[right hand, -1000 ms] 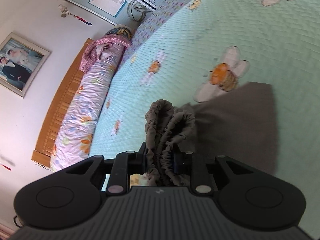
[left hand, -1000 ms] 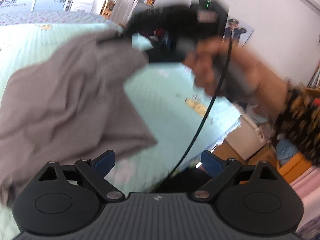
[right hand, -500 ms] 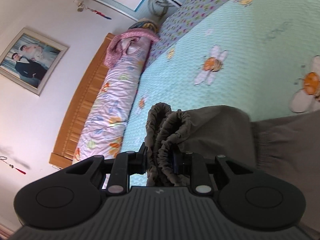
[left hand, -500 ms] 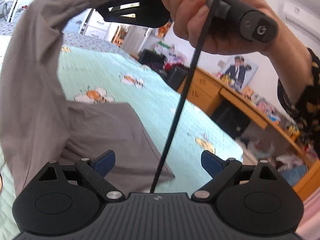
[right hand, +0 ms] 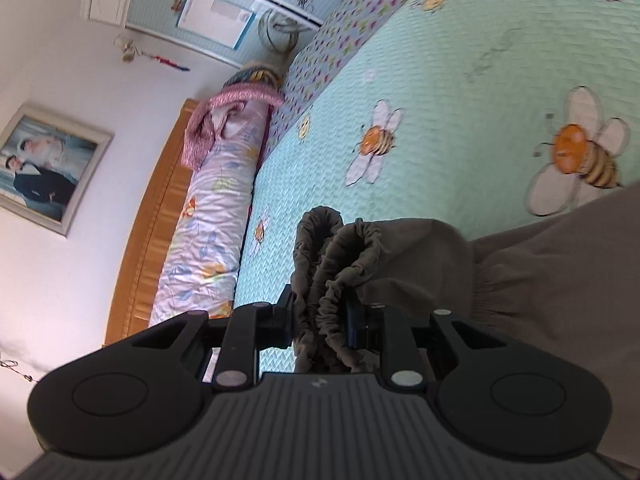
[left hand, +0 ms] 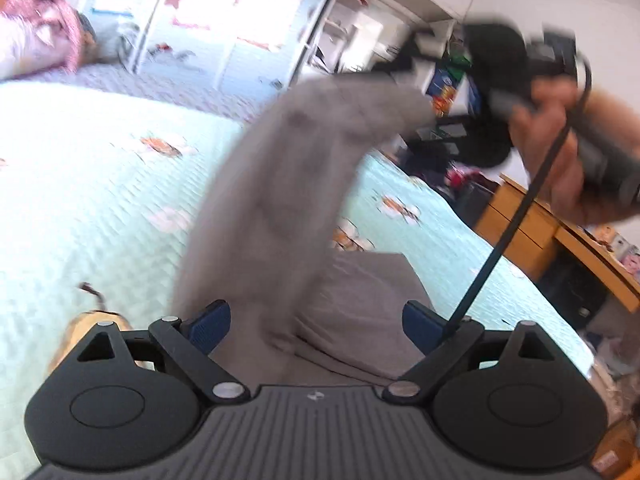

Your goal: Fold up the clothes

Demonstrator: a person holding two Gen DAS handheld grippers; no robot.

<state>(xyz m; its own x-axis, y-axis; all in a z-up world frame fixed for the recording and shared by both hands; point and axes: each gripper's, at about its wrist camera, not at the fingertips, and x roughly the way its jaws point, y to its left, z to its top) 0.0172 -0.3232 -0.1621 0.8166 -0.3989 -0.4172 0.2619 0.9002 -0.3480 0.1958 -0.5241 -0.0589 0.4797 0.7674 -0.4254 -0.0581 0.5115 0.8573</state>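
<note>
Right wrist view: the right gripper [right hand: 323, 316] has its jaws clamped on the bunched elastic waistband of the grey trousers [right hand: 520, 280], held up over the bed [right hand: 460, 92]. Left wrist view: the left gripper [left hand: 316, 320] has its jaws wide apart, nothing between them. The trousers [left hand: 280, 200] hang, blurred, from the raised right gripper, their lower part lying on the bed.

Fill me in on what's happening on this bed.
A person is folding a grey garment on a bed with a mint bee-print bedspread. The right gripper is shut on the garment's bunched elastic band, holding that end up while the rest drapes onto the bedspread. The left gripper is open, holding nothing.
</note>
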